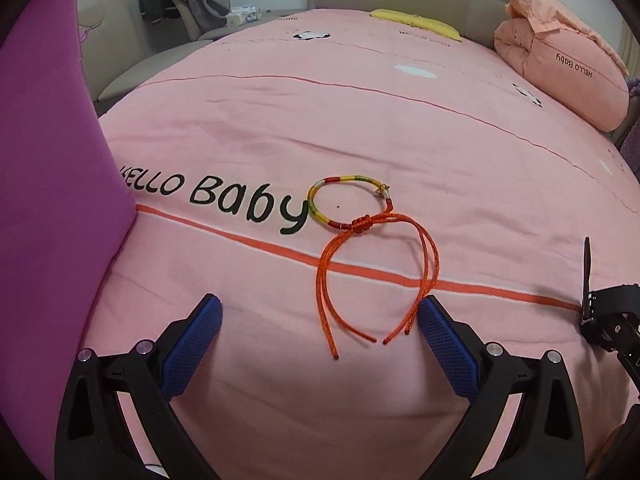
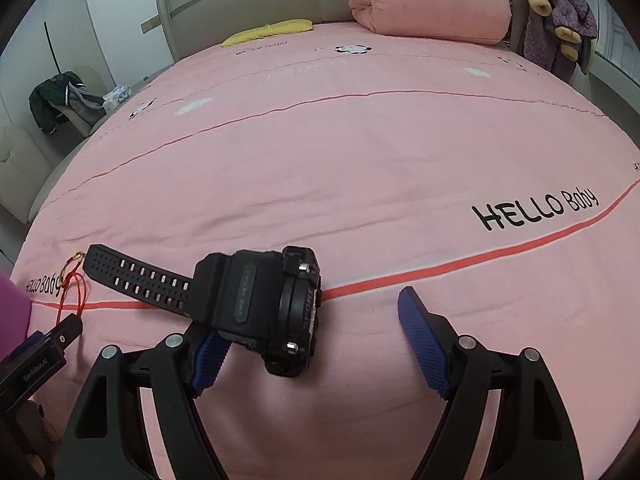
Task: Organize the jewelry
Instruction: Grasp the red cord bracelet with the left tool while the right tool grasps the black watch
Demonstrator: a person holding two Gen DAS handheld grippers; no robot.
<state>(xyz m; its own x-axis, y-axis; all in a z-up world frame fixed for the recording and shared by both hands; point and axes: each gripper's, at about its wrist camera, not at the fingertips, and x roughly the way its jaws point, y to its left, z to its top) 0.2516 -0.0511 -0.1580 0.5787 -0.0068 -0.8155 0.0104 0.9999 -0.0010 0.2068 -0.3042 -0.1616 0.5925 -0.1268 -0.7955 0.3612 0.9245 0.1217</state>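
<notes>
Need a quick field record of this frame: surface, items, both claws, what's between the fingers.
surface: pink bedspread printed "HELLO Baby"
item 1: braided bracelet with orange cords, lying flat on the bedspread
item 2: black sport watch, on its side, strap stretched toward the bracelet
left claw: open, cord ends lie between its fingers, not gripped
right claw: open, watch body near its left finger, wide gap to the other finger
container: purple bin at left edge
background: folded pink quilt, yellow pillow
</notes>
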